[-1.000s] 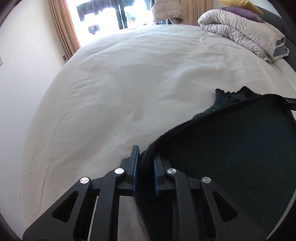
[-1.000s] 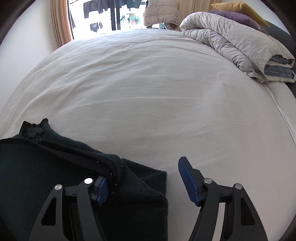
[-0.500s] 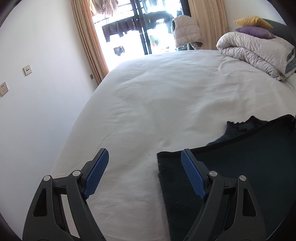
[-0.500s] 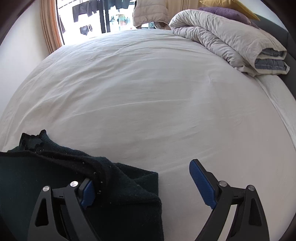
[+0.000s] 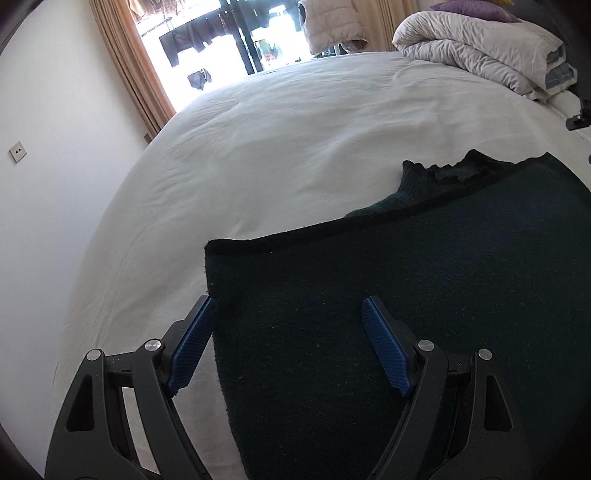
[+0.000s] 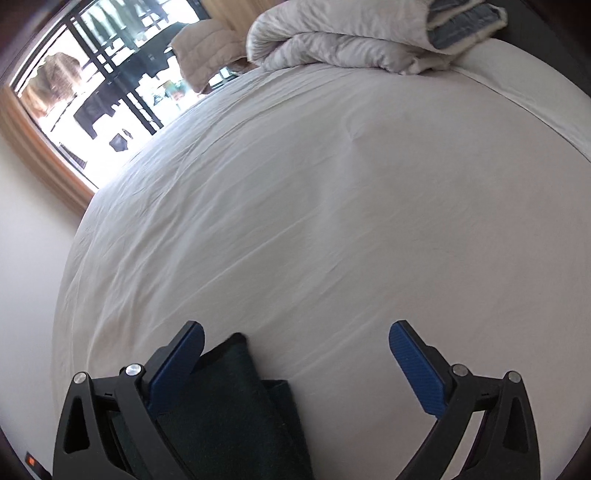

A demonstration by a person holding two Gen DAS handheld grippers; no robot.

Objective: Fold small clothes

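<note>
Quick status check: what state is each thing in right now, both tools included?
Dark green knitted garment: folded over, lying flat on the bed.
Left tool: open, holding nothing, above the garment.
Right tool: opening, nothing gripped.
Pale grey duvet: bundled at the head of the bed.
White bedsheet: spread, lightly creased.

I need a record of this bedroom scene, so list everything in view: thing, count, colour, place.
dark green garment: one, lying flat on the bed, near edge
bed sheet: one, white, covers the bed
duvet: one, pale grey, bundled at far right
purple pillow: one, behind the duvet
curtain: tan, left of the window
wall socket: one, white, left wall
left gripper: black, blue pads, open over the garment's left edge
right gripper: black, blue pads, jaws opening, garment corner between them, ungripped
</note>
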